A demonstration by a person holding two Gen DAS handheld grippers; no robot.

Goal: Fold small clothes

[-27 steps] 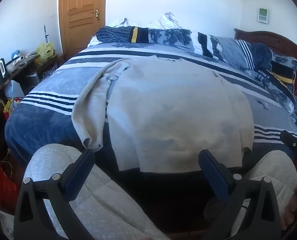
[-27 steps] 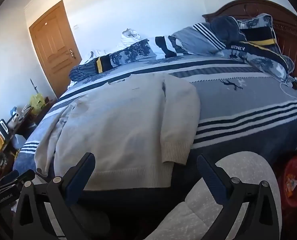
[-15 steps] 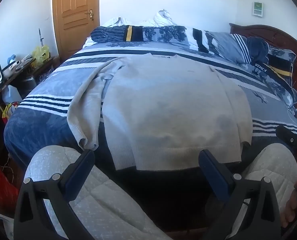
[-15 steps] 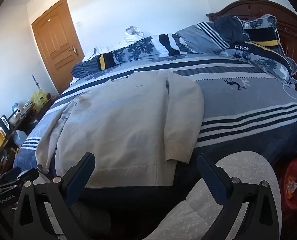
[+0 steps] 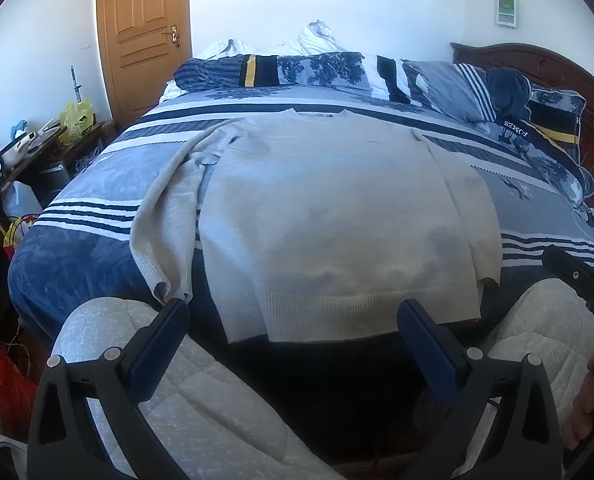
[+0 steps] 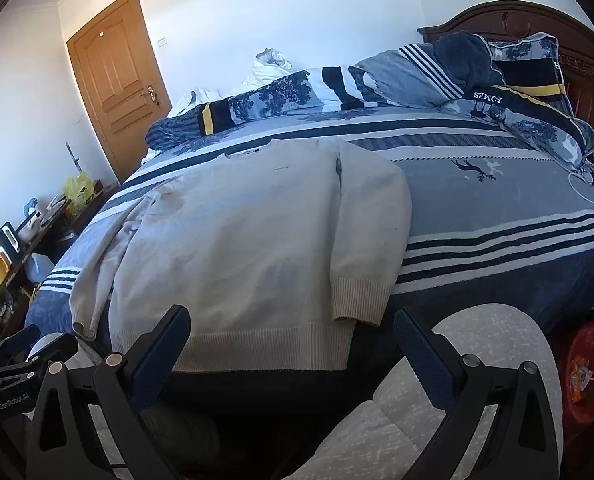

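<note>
A cream knit sweater (image 5: 337, 216) lies flat and face down or up, which cannot be told, on the bed (image 5: 97, 184), straight ahead of both pairs of jaws, its ribbed hem (image 5: 361, 308) nearest them and hanging a little over the bed's front edge, its neck farthest away. One sleeve (image 5: 165, 216) trails loosely down beyond the left gripper's (image 5: 293, 344) left-hand finger, its cuff near that fingertip in the left wrist view but apart from it. The other sleeve (image 6: 373, 236) is laid straight along the body, its cuff (image 6: 361, 300) between the right gripper's (image 6: 291, 344) two fingers in the right wrist view, ahead of them and untouched. Both grippers stand with jaws wide apart and hold nothing, hovering short of the hem above the person's knees in pale quilted trousers (image 5: 201, 392). Past the sweater, a rolled blue patterned duvet (image 5: 321, 72) and pillows (image 6: 521, 80) run along the far side against a dark wooden headboard (image 6: 537, 16). Off to the left of the jaws are a wooden door (image 5: 143, 28) and a cluttered table (image 5: 21, 152).
</note>
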